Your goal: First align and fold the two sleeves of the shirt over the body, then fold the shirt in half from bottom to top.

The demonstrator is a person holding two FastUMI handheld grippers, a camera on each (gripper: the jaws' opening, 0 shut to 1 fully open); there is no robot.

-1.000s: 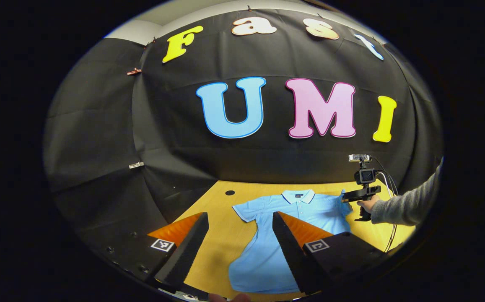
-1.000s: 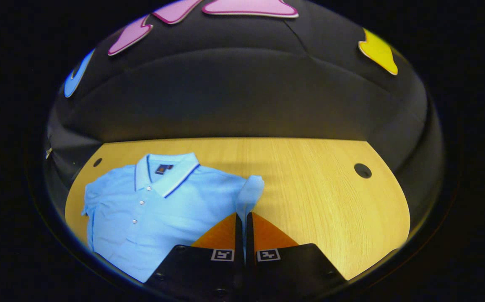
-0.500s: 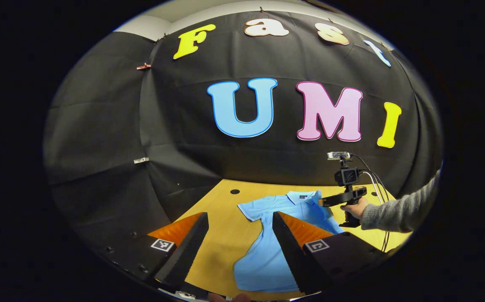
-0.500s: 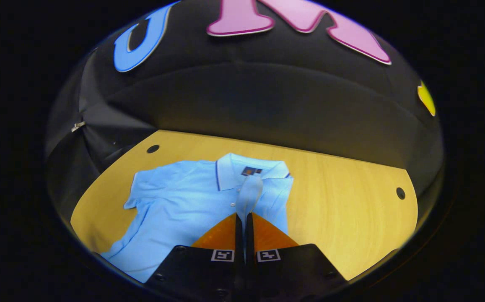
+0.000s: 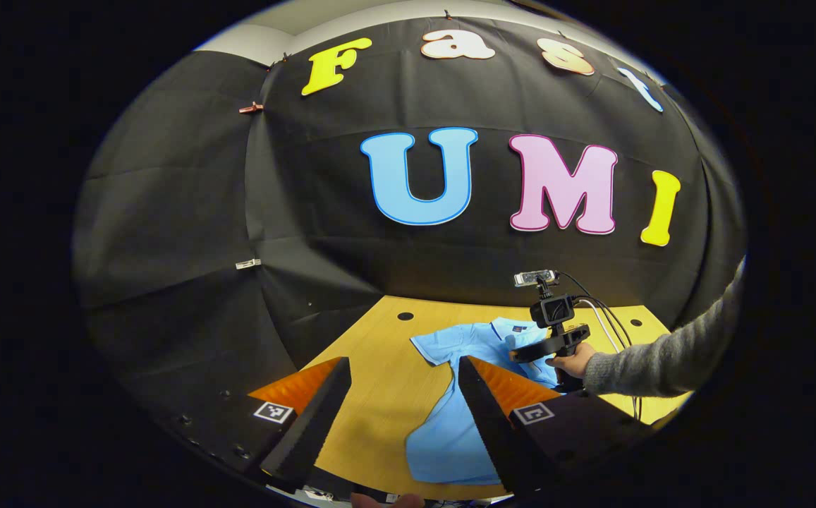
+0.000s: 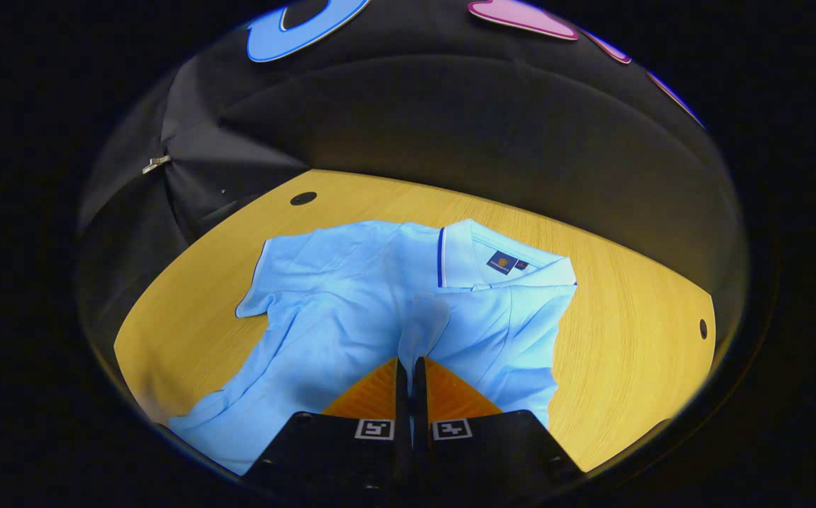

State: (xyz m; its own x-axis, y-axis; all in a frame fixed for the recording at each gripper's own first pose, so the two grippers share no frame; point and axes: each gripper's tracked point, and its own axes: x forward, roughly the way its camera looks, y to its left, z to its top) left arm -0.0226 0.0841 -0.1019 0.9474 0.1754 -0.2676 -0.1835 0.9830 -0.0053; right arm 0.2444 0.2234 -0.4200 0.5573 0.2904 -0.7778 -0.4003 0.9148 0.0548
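Shirt [image 6: 351, 282] flat on table [image 6: 633, 339], ahead of right gripper [image 6: 411, 367] | right gripper pinching sleeve [image 6: 422, 328] over body | left gripper [image 5: 400, 402] spread, empty, far sleeve [image 5: 436, 347] ahead | handling: soft, light, limp; pinch cuff edges.

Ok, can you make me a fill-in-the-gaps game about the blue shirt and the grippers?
1. The right hand-held gripper is shut on the shirt's ____.
2. The left hand-held gripper is ____, holding nothing.
3. The shirt lies on a ____ table.

Missing words: sleeve; open; wooden
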